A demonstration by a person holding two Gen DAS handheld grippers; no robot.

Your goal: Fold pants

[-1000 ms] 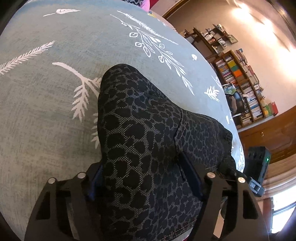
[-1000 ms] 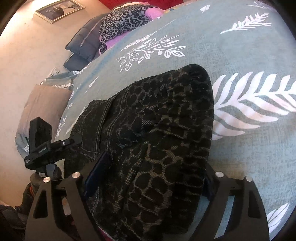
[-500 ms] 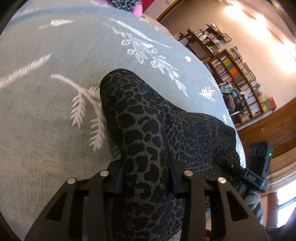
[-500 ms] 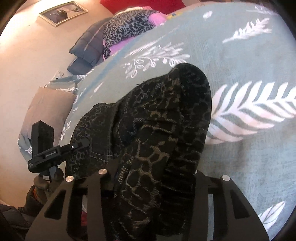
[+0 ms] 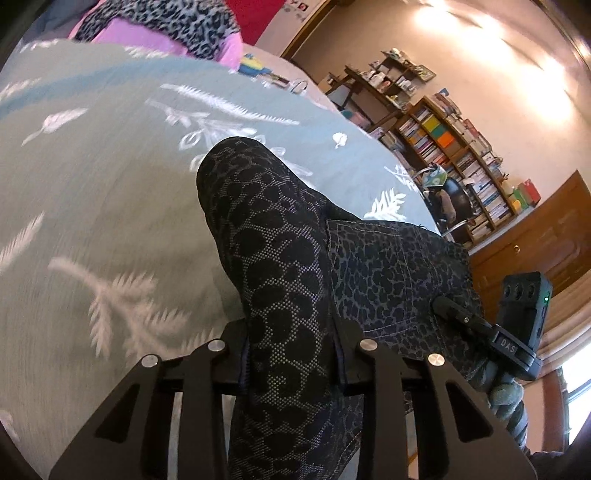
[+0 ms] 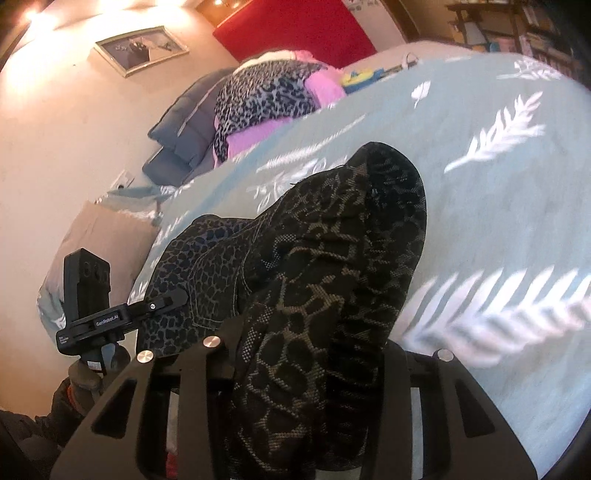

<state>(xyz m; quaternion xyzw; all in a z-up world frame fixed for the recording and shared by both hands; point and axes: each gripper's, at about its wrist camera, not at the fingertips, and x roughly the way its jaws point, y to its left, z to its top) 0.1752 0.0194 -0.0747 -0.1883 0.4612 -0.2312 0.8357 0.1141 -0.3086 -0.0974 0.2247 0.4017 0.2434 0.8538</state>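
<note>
While both wrist views look down their own fingers, each gripper has a bunched band of the pants between its jaws: the left gripper (image 5: 291,354) is clamped on a ridge of the pants (image 5: 280,258) at lower centre of its frame, and the right gripper (image 6: 303,354) is clamped on a thicker fold of the pants (image 6: 332,266), also lower centre. Beyond the fingers the leopard-print fabric rises in a hump over the bedspread (image 5: 110,192), teal with white leaf prints. Lower right of the left view shows the right gripper's body. Farther off, upper right, stands a bookshelf (image 5: 465,162). Upper centre of the right view holds a pink and leopard-print pile (image 6: 269,96) and a red headboard (image 6: 295,29).
</note>
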